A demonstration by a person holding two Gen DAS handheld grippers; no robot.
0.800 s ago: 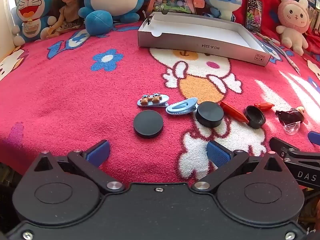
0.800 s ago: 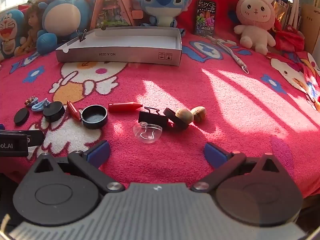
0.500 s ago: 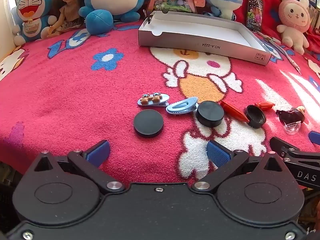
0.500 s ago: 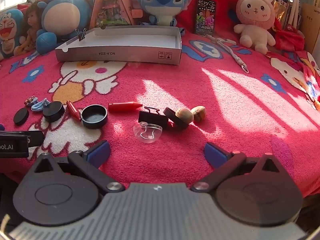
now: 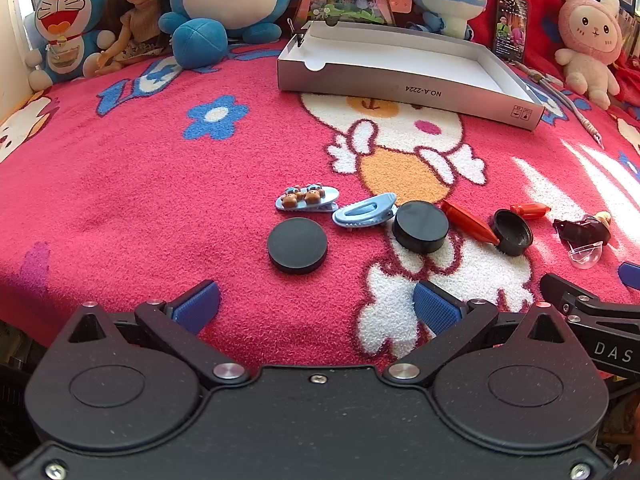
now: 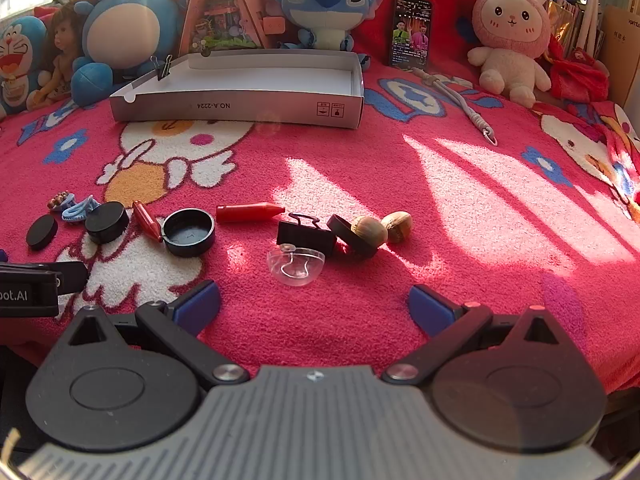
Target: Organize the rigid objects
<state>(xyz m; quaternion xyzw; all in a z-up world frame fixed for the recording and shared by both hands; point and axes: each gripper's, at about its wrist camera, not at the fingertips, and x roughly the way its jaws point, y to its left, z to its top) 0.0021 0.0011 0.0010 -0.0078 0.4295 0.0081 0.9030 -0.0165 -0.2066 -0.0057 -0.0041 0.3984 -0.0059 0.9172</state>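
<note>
While both tongs hang tilted down over the near edge of the pink blanket (image 5: pixel 120 184), we see bare pile between each pair of pads. Left gripper (image 5: pixel 316 306) gapes fully wide, empty; flat black disc (image 5: pixel 297 245) lies just ahead. Right gripper (image 6: pixel 314 306) equally wide, empty; clear dome (image 6: pixel 296 266) just ahead, binder clip (image 6: pixel 306 236) beyond it. Red crayon (image 6: pixel 250 212) lies crosswise, tip toward right. White box (image 6: pixel 240 80) sits far ahead, open room before it.
</note>
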